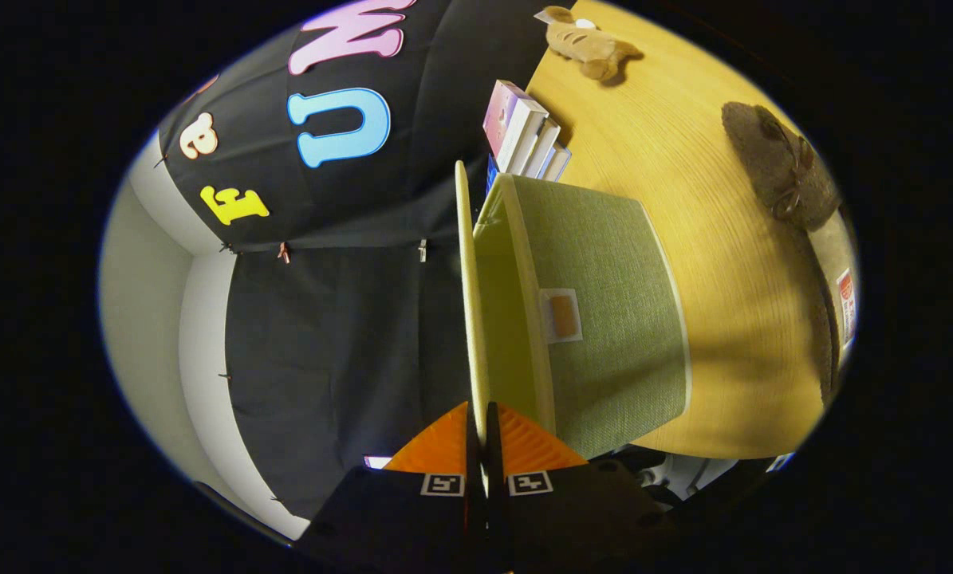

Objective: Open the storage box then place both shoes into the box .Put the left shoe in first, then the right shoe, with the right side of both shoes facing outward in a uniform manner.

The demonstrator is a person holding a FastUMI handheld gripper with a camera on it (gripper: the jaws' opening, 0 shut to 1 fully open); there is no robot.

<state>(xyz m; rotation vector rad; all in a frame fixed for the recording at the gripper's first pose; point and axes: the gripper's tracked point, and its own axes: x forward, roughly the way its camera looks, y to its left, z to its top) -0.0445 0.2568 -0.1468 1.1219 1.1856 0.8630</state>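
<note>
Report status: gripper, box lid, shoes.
Gripper shut on box lid, lid lifted off green storage box. Brown shoe on table, beyond box. Nothing blocking.

The gripper (482, 430) is rolled onto its side, so the counter stands upright off to one flank of it. Its two fingers (443, 450) lie almost together, pinching the thin edge of the storage box's raised lid (468, 303), which runs straight ahead from between them. Both fingers press on that lid edge.
</note>
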